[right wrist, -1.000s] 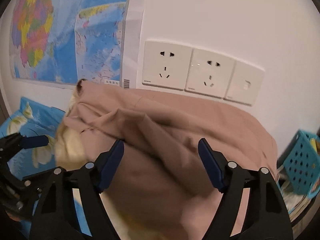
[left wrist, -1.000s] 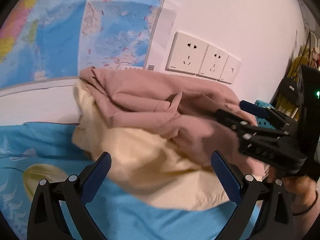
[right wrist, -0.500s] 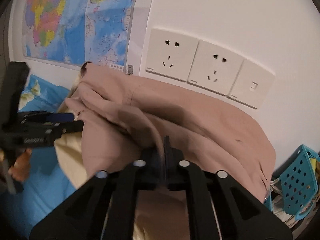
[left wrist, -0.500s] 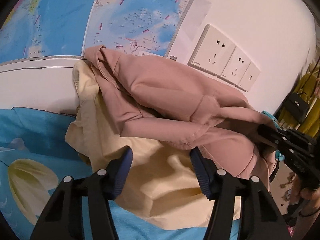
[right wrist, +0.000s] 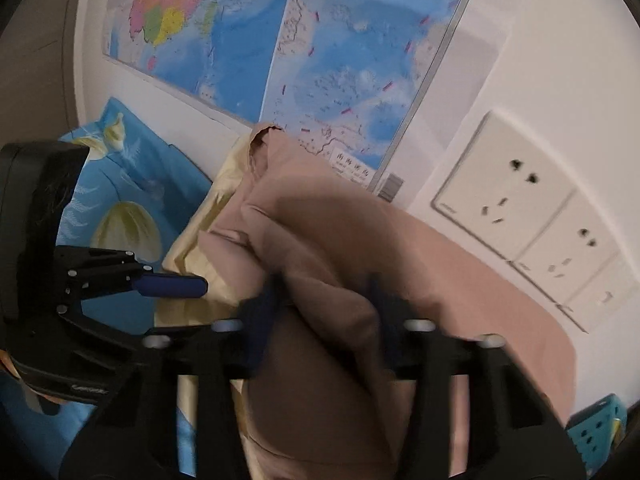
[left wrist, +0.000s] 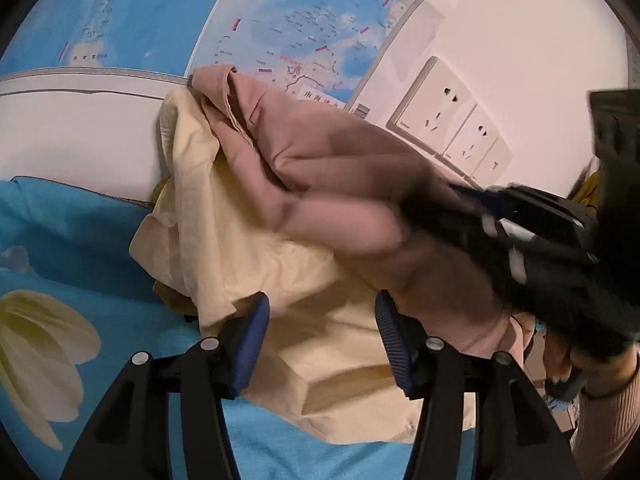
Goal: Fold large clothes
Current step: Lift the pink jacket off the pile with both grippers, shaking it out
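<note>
- Left wrist view: the right tongs [left wrist: 472, 208] come in from the right as a dark smear over the pink garment [left wrist: 320, 168]; whether they grip it is lost in the blur here.
- The pink garment lies heaped on a cream garment [left wrist: 248, 248], both bunched against the wall on the blue flowered bedsheet [left wrist: 72, 240]; the cream one's lower part runs behind the left tongs [left wrist: 320, 340], whose blue pads stand apart with cream cloth showing between them, pinching nothing.
- Above the pink garment hangs a wall map [left wrist: 240, 20], its top cut off; right of the garment sit the wall sockets [left wrist: 452, 120].
- Right wrist view: the right tongs [right wrist: 324, 320] are blurred, pads apart, with a fold of the pink garment [right wrist: 360, 280] bulging up between them; I cannot tell whether they pinch it.
- Left of that garment the left tongs [right wrist: 172, 286] point in, jaws not readable side-on.
- A teal basket [right wrist: 596, 428] peeks out below the garment's right edge, mostly cropped.
</note>
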A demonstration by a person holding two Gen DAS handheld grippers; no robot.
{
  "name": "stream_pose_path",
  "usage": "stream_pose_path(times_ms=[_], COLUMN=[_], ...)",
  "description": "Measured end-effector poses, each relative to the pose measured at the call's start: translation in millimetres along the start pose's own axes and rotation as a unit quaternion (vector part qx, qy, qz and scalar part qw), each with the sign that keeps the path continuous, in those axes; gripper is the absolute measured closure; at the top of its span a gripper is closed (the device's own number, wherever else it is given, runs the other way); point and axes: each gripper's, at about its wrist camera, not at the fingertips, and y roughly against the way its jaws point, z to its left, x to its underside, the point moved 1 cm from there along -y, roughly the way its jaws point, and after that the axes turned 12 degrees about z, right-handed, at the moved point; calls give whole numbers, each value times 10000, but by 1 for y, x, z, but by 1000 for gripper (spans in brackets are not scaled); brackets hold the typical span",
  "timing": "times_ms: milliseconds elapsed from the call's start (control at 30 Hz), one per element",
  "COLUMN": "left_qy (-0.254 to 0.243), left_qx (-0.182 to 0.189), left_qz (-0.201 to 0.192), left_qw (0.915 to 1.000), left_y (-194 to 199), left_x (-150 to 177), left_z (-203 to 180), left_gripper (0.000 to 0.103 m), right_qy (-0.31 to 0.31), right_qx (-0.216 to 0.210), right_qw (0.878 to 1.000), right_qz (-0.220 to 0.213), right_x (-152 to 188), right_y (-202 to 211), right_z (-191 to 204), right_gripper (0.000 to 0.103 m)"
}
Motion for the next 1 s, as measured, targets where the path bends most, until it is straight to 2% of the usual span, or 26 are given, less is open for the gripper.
stream_pose_path(times_ms=[100, 133, 200, 233, 267, 333, 433, 500, 533, 567, 600, 700, 767, 833, 867, 900, 1000], left_qy=[-112, -126, -153, -151, -151, -157, -197, -216, -240, -248, -261, -306, -279, -234, -253, -303, -293], left_qx=[31, 46, 68, 75, 99, 121, 122, 121, 111, 111, 109, 204, 350, 570, 736, 873, 747], left_qz=[-20, -32, -35, -36, -46, -36, -45, -48, -50, -50, -53, -41, -103, -242, -293, -293, -233], left_qw=[9999, 9999, 9999, 9999, 9998, 9998, 9997, 9997, 9996, 9996, 9996, 9993, 9989, 9978, 9965, 9953, 9965], left_y=[2, 1, 1, -1, 0, -5, -7, -9, -9, -7, -7, -8, -5, 0, 2, 2, -8], left_x=[2, 3, 3, 3, 3, 2, 1, 0, 0, -1, -1, -2, -5, -7, -9, -11, -16], left_z=[0, -1, -1, 1, 1, -3, -5, -8, -8, -12, -13, -15, -17, -21, -24, -29, -37], left_gripper=[44, 42, 40, 39, 38, 37, 37, 37, 37, 37, 36, 31, 21, 14, 8, 7, 7], right_qy=[-256, -542, -608, -506, -319, -11, 269, 384, 408, 338, 132, -482, -973, -1122, -1184, -1237, -1421], right_qx=[112, 88, -44, 55, 219, 318, 172, 245, 301, 262, 195, 91, -56, 53, 157, 173, 181], right_qw=[9990, 9972, 9965, 9973, 9982, 9992, 9995, 9989, 9985, 9986, 9994, 9979, 9916, 9865, 9842, 9828, 9775], right_qz=[-339, -502, -566, -535, -464, -233, -8, 107, 184, 299, 265, -422, -849, -1193, -1306, -1363, -1548], right_x=[4, 9, 11, 12, 12, 10, 3, -9, -13, -16, -18, -14, -7, 3, 8, 11, 22], right_y=[25, 37, 45, 45, 43, 33, 17, 5, -1, -4, 1, 46, 83, 117, 132, 142, 171], right_z=[-12, -23, -27, -23, -14, -1, 15, 21, 22, 19, 12, -14, -35, -44, -48, -53, -63], right_gripper=[102, 101, 99, 92, 77, 57, 57, 58, 71, 93, 93, 95, 95, 95, 95, 95, 95])
